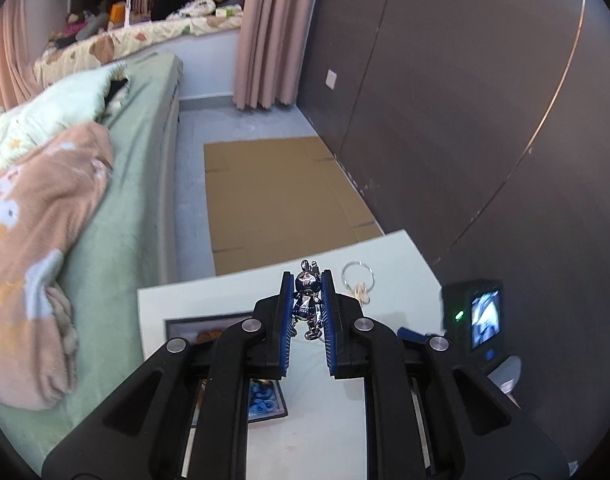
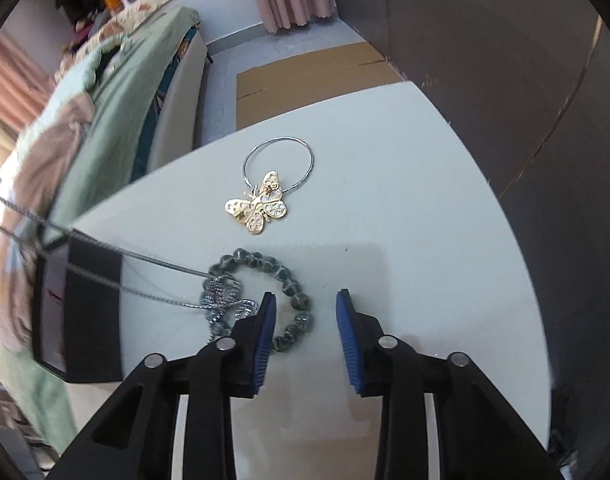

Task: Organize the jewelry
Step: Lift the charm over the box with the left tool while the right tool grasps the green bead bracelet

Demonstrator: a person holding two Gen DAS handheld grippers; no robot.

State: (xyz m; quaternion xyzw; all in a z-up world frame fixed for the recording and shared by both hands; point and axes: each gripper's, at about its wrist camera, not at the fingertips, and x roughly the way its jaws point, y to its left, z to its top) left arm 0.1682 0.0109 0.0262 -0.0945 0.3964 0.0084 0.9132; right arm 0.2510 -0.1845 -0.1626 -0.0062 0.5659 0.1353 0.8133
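Note:
My left gripper [image 1: 308,286] is shut on a small silver and blue rabbit-shaped charm [image 1: 308,294], held above the white table [image 1: 209,300]. A silver chain [image 2: 105,268] runs taut from the left toward a silver tangle [image 2: 221,300] on the table. My right gripper [image 2: 305,304] is open, low over the table, its left finger over a green bead bracelet [image 2: 281,276]. A gold butterfly pendant [image 2: 259,208] on a thin silver hoop [image 2: 279,164] lies farther ahead; the hoop also shows in the left wrist view [image 1: 358,276].
A black jewelry box [image 2: 85,312] stands at the table's left, with framed compartments [image 1: 261,400] below my left gripper. A bed with green sheet [image 1: 137,200] lies left, flat cardboard [image 1: 277,200] on the floor, a dark wall [image 1: 465,120] right. A small camera screen [image 1: 483,314] is at right.

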